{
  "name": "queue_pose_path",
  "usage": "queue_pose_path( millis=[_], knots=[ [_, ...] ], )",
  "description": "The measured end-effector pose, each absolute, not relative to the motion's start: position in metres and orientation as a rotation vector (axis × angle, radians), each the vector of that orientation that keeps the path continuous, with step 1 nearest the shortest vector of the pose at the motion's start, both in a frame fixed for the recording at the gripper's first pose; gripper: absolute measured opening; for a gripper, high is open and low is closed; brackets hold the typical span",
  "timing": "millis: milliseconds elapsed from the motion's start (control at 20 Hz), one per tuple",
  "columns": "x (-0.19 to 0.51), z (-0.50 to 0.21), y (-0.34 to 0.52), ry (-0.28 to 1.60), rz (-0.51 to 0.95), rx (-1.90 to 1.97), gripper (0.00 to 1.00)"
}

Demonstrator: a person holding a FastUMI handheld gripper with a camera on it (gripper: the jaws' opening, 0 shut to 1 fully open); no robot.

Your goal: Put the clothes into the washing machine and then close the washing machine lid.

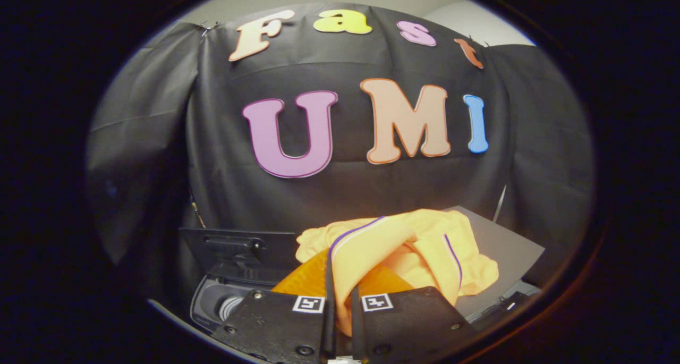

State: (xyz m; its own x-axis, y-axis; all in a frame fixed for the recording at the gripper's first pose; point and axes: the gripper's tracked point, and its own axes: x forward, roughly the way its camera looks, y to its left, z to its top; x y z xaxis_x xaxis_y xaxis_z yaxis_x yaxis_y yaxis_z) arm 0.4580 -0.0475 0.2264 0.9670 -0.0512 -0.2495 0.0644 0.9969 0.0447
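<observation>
A yellow-orange garment (409,252) with thin purple piping hangs bunched in front of me, held up in the air. My gripper (340,295) is shut on a fold of it, and the cloth drapes over and beyond the fingers. Below and to the left of the fingers lies the washing machine (212,300), its top opening dark with a pale ribbed part inside. Its dark lid (239,250) stands raised behind the opening, against the booth wall.
A grey flat panel (504,247) slopes behind and to the right of the garment. Black cloth walls close the booth all around, close behind the machine.
</observation>
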Motion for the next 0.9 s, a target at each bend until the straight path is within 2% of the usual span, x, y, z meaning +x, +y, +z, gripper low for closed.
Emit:
queue_pose_path(
  millis=[400, 900],
  knots=[
    [0.474, 0.230, 0.054, 0.240, 0.073, 0.093, 0.11],
    [0.494, 0.194, 0.147, 0.252, 0.177, 0.109, 0.11]
  ],
)
